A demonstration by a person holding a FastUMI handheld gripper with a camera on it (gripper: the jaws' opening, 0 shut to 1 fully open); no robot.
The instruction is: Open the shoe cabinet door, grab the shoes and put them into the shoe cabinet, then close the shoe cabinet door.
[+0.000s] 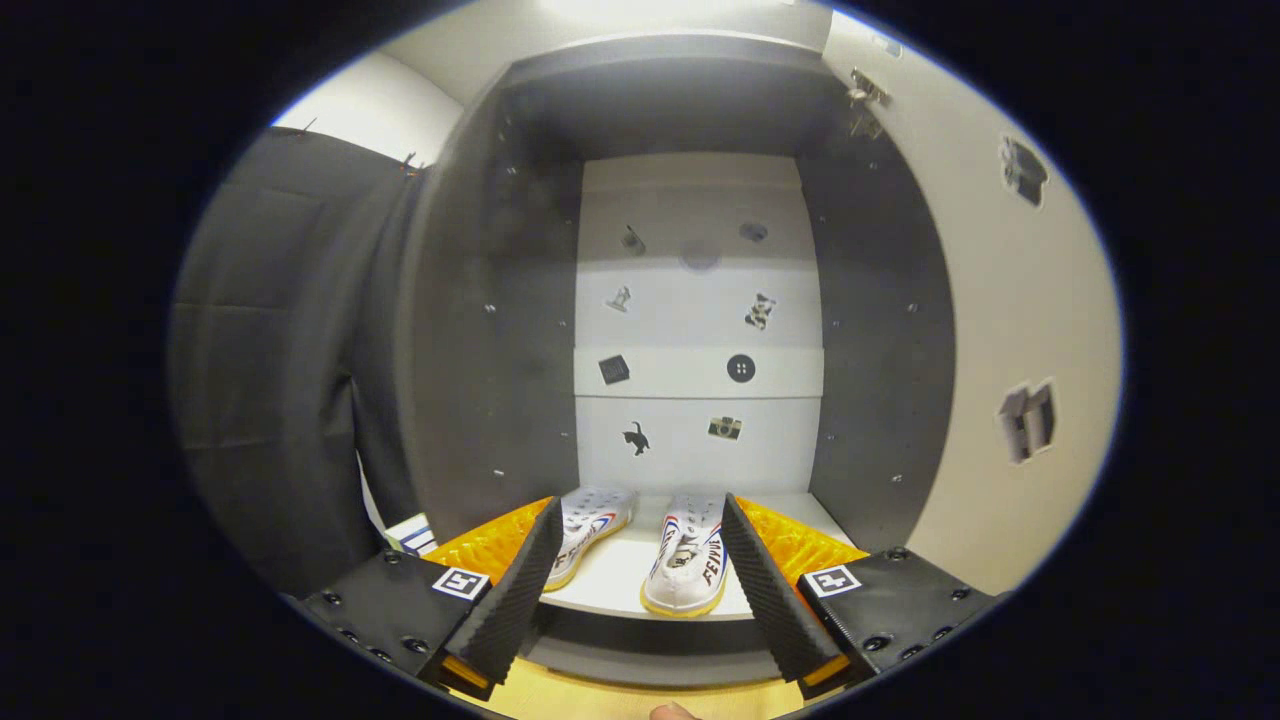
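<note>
Shoe cabinet (500, 330), door (1010, 330) open: two shoes (640, 545) side by side on bottom shelf (625, 585). Hand-held gripper (640, 545) spread wide, empty, just before shelf.

Two white shoes (640, 555) rest side by side on the cabinet shelf (615, 580).
</note>
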